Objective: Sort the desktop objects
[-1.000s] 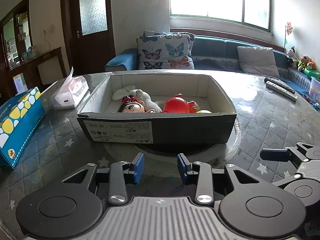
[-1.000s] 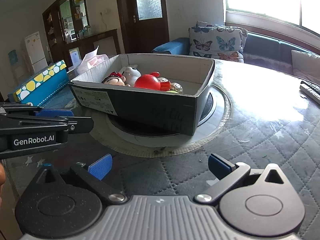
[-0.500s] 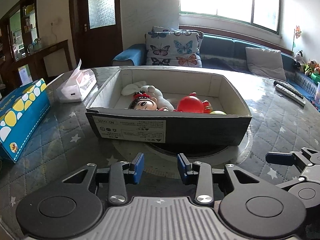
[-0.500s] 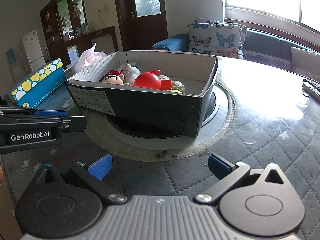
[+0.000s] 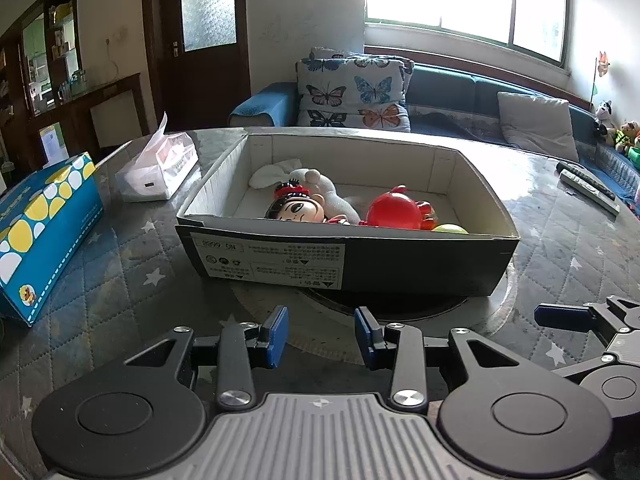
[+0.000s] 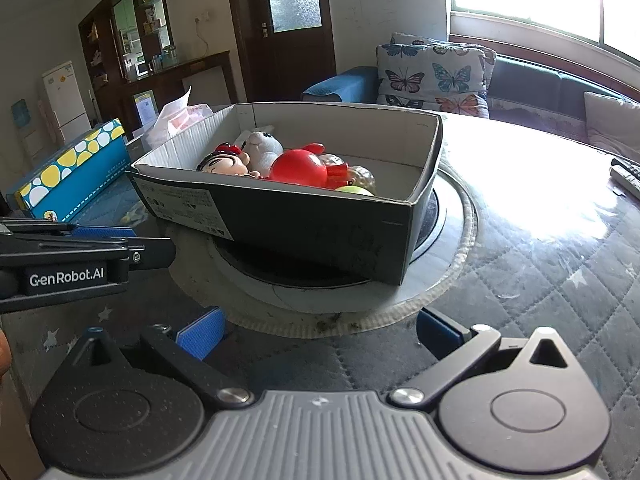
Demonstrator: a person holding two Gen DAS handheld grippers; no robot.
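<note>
A black cardboard box (image 5: 420, 260) (image 6: 312, 224) with a white inside stands on a round turntable in the table's middle. In it lie a doll head (image 5: 298, 210) (image 6: 222, 164), a white plush toy (image 5: 320, 184) (image 6: 262, 146), a red plastic toy (image 5: 394, 212) (image 6: 300, 166) and a yellow-green ball (image 5: 450, 229) (image 6: 354, 190). My left gripper (image 5: 321, 336) is open and empty, in front of the box. My right gripper (image 6: 320, 332) is wide open and empty, at the box's near right corner.
A blue box with yellow and white dots (image 5: 44, 224) (image 6: 72, 168) and a white tissue pack (image 5: 158, 168) lie left of the box. Remote controls (image 5: 588, 186) lie at the far right. A sofa with butterfly cushions (image 5: 352, 92) stands behind the table.
Both grippers have risen and tilted a little, so the box's contents show more from above. Both jaws keep the same opening. The toys have not moved.
</note>
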